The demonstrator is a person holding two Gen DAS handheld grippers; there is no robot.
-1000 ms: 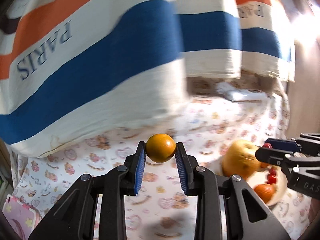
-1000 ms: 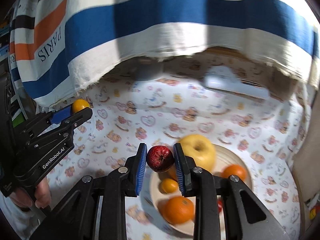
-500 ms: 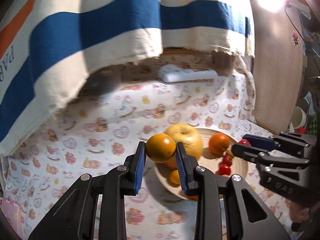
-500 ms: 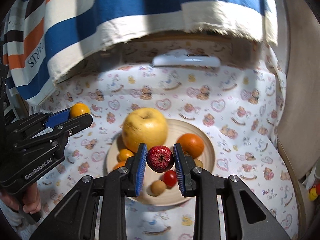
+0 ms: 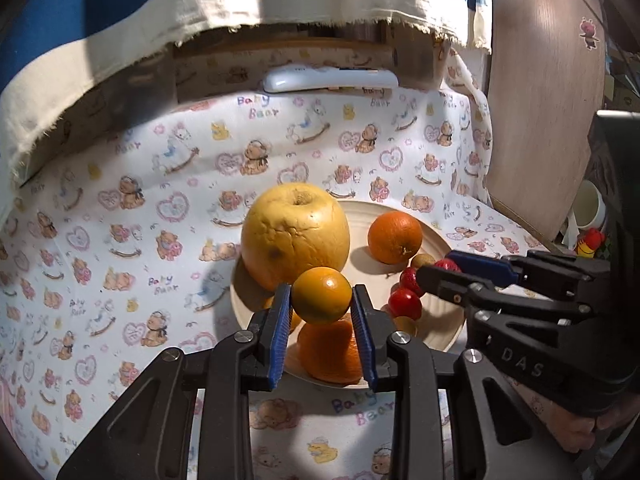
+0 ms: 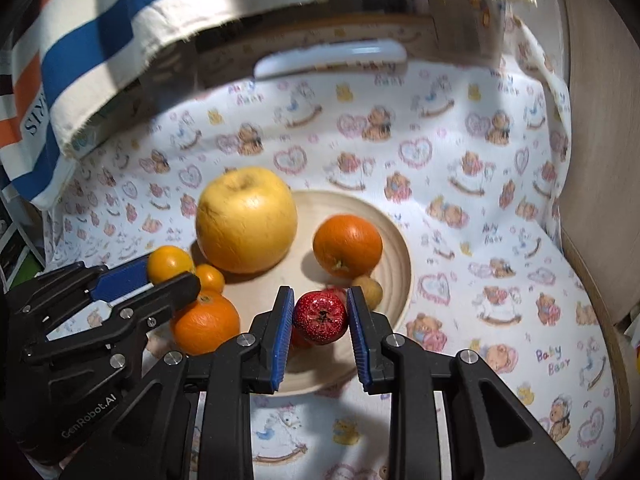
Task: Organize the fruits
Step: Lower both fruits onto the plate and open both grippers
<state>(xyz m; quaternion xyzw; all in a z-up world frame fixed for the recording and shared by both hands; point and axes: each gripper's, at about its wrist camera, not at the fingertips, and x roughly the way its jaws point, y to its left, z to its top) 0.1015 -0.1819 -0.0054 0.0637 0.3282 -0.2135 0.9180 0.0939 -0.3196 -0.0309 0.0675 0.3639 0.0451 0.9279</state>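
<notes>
My left gripper (image 5: 322, 314) is shut on a small yellow-orange citrus (image 5: 321, 295), held over the near left part of the cream plate (image 5: 444, 334). My right gripper (image 6: 320, 322) is shut on a red bumpy fruit (image 6: 320, 317), held over the plate's (image 6: 394, 240) near edge. On the plate lie a big yellow pomelo (image 6: 246, 220), an orange (image 6: 347, 245), a second orange (image 6: 206, 322), a small citrus (image 6: 210, 278), a small brown fruit (image 6: 370, 289) and red tomatoes (image 5: 405, 303). The left gripper also shows in the right wrist view (image 6: 160, 276).
The plate sits on a bear-print cloth (image 6: 480, 208). A white remote-like object (image 5: 330, 79) lies at the back. A striped towel (image 5: 120, 32) hangs overhead at the back left. A wooden panel (image 5: 548, 100) stands on the right.
Both grippers have moved closer to the plate, fruits still held. The left one swung from the left side of the cloth to above the plate.
</notes>
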